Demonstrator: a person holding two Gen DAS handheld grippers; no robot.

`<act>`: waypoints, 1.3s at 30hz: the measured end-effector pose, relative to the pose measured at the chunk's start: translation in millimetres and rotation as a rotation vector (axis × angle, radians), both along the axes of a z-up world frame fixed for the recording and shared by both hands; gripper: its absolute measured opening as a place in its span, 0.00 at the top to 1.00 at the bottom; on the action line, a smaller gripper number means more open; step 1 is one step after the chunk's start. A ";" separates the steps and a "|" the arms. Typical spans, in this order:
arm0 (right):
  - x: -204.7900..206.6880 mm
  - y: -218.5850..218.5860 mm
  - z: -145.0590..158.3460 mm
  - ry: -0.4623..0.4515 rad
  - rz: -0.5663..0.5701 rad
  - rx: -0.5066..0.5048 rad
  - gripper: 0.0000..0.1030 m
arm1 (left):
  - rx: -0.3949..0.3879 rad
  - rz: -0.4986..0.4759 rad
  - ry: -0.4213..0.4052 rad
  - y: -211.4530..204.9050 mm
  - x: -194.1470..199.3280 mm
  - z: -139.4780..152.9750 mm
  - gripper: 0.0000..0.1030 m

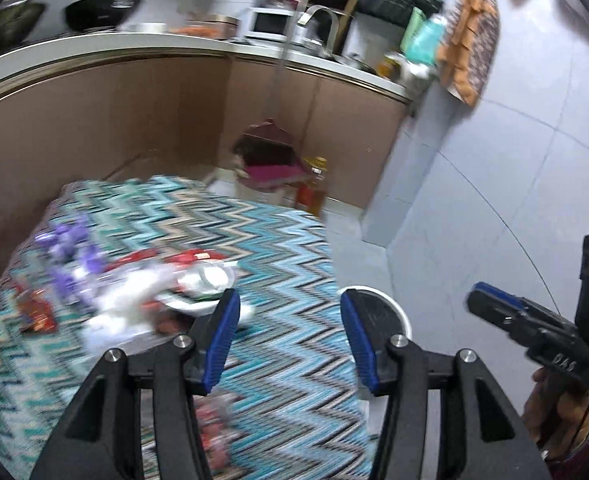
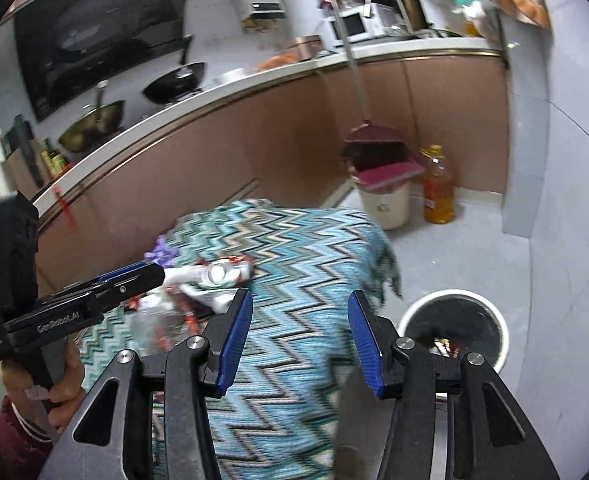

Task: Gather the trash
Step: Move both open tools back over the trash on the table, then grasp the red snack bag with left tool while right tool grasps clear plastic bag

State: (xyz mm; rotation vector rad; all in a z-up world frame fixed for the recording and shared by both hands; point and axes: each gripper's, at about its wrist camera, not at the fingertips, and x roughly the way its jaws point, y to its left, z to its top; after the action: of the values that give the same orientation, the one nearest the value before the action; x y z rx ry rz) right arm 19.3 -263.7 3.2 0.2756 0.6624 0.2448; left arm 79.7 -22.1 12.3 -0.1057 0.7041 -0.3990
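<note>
A heap of trash lies on a table with a zigzag cloth (image 1: 286, 240): red and white wrappers (image 1: 166, 280), a purple wrapper (image 1: 70, 248), a red wrapper (image 1: 36, 312) at the left. My left gripper (image 1: 290, 344) is open and empty, above the cloth just right of the heap. My right gripper (image 2: 300, 340) is open and empty above the table's right side. The heap (image 2: 210, 276) also shows in the right wrist view, with the left gripper (image 2: 134, 276) beside it. A white bin with a black liner (image 2: 454, 328) stands on the floor right of the table; its rim (image 1: 374, 292) shows behind my left finger.
A kitchen counter (image 1: 134, 46) with pans and a sink runs behind the table. A cream bin with a dustpan (image 2: 384, 196) and an oil bottle (image 2: 438, 188) stand by the cabinets. Grey tiled floor (image 2: 534, 240) lies to the right.
</note>
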 end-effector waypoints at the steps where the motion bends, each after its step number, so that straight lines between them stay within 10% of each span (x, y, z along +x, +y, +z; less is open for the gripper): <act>1: -1.0 5.4 2.0 -0.002 0.012 0.001 0.52 | -0.002 0.024 -0.002 17.1 -3.0 1.2 0.51; 21: 17.9 110.2 -18.1 0.084 0.235 -0.007 0.50 | -0.032 0.281 0.051 171.9 -23.1 -44.4 0.51; 39: 92.8 157.8 -67.3 0.217 0.335 -0.015 0.51 | 0.017 0.421 0.139 252.7 56.8 -99.3 0.51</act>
State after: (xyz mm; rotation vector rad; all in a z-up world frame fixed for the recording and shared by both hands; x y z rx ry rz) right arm 112.1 -105.9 -64.1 0.1768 0.9255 0.5349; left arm 136.6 230.6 -87.0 -0.2617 0.7997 0.0180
